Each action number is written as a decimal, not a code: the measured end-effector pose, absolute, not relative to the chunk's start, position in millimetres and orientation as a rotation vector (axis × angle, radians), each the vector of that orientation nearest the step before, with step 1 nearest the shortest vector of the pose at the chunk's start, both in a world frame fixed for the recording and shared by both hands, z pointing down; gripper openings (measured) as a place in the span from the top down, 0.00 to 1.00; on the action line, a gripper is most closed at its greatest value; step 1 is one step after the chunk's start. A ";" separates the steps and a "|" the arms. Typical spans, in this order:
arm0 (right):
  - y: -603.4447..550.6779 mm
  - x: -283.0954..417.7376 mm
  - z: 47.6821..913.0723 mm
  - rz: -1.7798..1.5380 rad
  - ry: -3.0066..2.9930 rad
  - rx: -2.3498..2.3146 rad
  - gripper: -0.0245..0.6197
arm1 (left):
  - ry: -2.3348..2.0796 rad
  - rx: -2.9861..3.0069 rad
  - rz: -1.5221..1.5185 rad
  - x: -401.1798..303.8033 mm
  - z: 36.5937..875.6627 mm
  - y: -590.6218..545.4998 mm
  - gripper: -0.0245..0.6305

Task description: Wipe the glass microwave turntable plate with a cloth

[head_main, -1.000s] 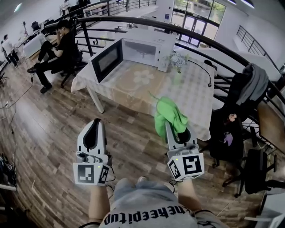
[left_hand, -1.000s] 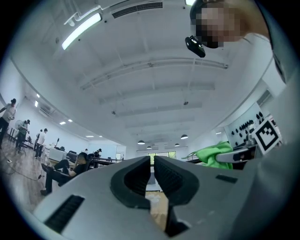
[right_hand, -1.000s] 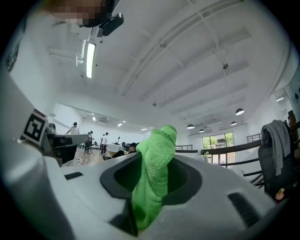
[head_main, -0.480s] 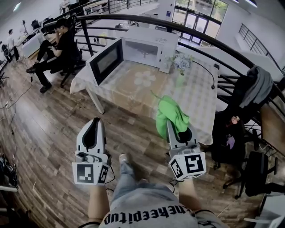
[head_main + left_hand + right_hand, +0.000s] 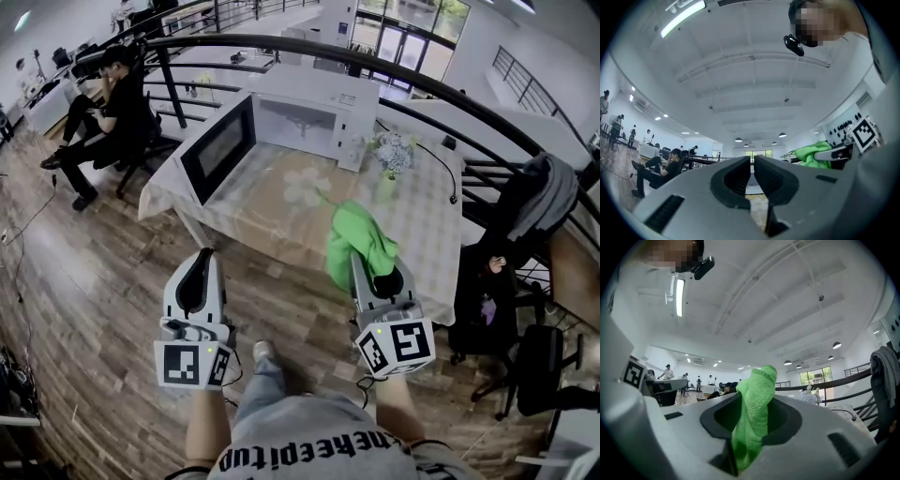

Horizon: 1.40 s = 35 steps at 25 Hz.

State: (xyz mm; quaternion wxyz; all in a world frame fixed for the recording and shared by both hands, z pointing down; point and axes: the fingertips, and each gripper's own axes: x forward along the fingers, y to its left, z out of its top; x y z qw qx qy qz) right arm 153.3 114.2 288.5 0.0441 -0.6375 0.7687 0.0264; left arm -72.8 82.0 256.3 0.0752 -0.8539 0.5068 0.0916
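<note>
A white microwave (image 5: 314,112) stands at the far end of a cloth-covered table (image 5: 281,202), its door (image 5: 217,147) swung open to the left. Inside the lit cavity I cannot make out the glass plate. My right gripper (image 5: 361,260) is shut on a green cloth (image 5: 356,236), which bunches up above the jaws; the cloth (image 5: 754,418) fills the gap in the right gripper view. My left gripper (image 5: 199,258) hangs over the wooden floor short of the table, shut with nothing between its fingers (image 5: 740,173). Both grippers are well away from the microwave.
A small vase of flowers (image 5: 392,155) and a black cable (image 5: 452,178) sit on the table's right side. A curved black railing (image 5: 394,66) runs behind. A seated person (image 5: 108,98) is at the far left. Chairs with a grey jacket (image 5: 544,192) stand to the right.
The table and microwave have come nearer and lower in the head view as the person steps forward. Both grippers keep their pose, and the cloth stays held.
</note>
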 end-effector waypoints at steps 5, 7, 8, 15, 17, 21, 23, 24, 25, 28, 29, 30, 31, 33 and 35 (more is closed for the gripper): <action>66.9 144.4 283.2 0.079 2.319 -1.964 0.79 | 1.474 -2.582 0.274 -78.1 250.7 32.0 0.93; 51.3 139.2 281.6 0.079 2.304 -1.970 0.79 | 1.456 -2.589 0.273 -82.0 248.8 14.9 0.93; 44.2 136.4 280.9 0.081 2.297 -1.973 0.79 | 1.449 -2.592 0.273 -84.6 248.1 6.7 0.93; -4.5 123.1 275.4 0.160 2.244 -2.057 0.78 | 1.416 -2.613 0.291 -101.9 244.4 -50.7 0.93; -18.0 118.6 274.9 0.177 2.235 -2.072 0.79 | 1.401 -2.620 0.293 -105.7 244.6 -65.8 0.93; -39.9 99.2 275.7 0.211 2.275 -2.065 0.79 | 1.373 -2.628 0.296 -114.4 244.8 -90.0 0.93; -51.6 91.6 279.5 0.188 2.298 -2.059 0.79 | 1.359 -2.636 0.295 -115.1 246.0 -102.5 0.93; -57.2 90.1 281.3 0.168 2.295 -2.058 0.79 | 1.353 -2.643 0.296 -114.4 247.3 -109.0 0.93; -62.0 90.3 282.7 0.150 2.283 -2.062 0.79 | 1.347 -2.651 0.298 -113.1 248.9 -115.0 0.93; -73.8 96.5 287.6 0.102 2.252 -2.076 0.79 | 1.332 -2.678 0.294 -106.8 256.2 -131.7 0.93; -78.3 99.8 290.2 0.087 2.248 -2.082 0.79 | 1.331 -2.687 0.289 -104.1 259.5 -137.8 0.93; -83.1 103.3 293.1 0.073 2.244 -2.091 0.79 | 1.331 -2.697 0.283 -101.4 263.0 -144.1 0.93; -87.9 106.7 296.1 0.060 2.241 -2.102 0.79 | 1.331 -2.708 0.278 -98.8 266.5 -150.1 0.93; -97.3 112.6 302.7 0.036 2.243 -2.126 0.79 | 1.331 -2.725 0.268 -94.8 272.6 -159.9 0.93; -110.0 116.0 308.8 0.009 2.255 -2.130 0.78 | 1.333 -2.729 0.262 -93.0 276.6 -168.9 0.93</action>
